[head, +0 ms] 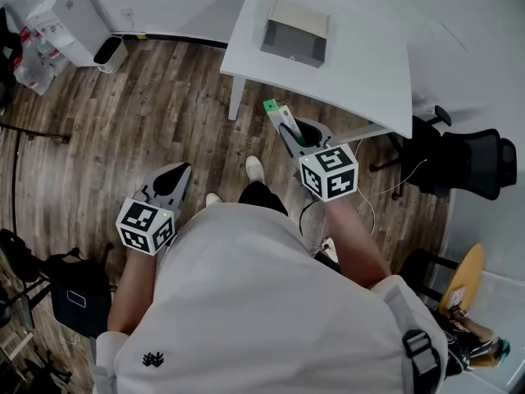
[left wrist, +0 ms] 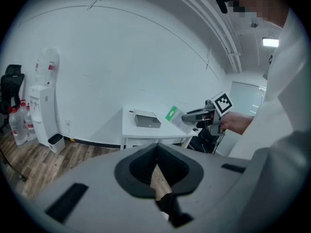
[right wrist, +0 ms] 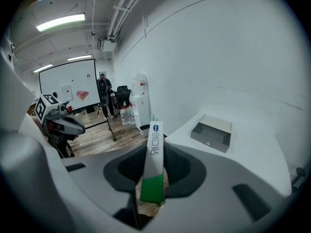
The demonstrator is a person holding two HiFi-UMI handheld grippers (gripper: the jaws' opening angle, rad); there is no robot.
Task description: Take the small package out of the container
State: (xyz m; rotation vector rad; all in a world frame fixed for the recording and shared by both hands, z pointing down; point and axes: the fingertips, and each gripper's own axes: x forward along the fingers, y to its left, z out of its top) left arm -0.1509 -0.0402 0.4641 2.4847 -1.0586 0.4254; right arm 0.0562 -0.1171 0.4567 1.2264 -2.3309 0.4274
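My right gripper (head: 285, 130) is shut on the small package (head: 277, 115), a flat white packet with a green end. It holds the packet in the air over the wooden floor, short of the white table's (head: 361, 64) front edge. In the right gripper view the package (right wrist: 154, 164) stands upright between the jaws. The grey open container (head: 294, 38) sits on the table, far side from me, and also shows as a low box (right wrist: 211, 132). My left gripper (head: 176, 171) hangs low at my left, shut and empty (left wrist: 156, 152). From there the packet (left wrist: 176, 118) shows edge-on.
A water dispenser (head: 70, 15) and a small bin (head: 111, 53) stand by the far left wall. A black office chair (head: 467, 162) is right of the table. A dark bag (head: 78, 298) lies at my lower left. A person (right wrist: 103, 93) stands far off by a whiteboard.
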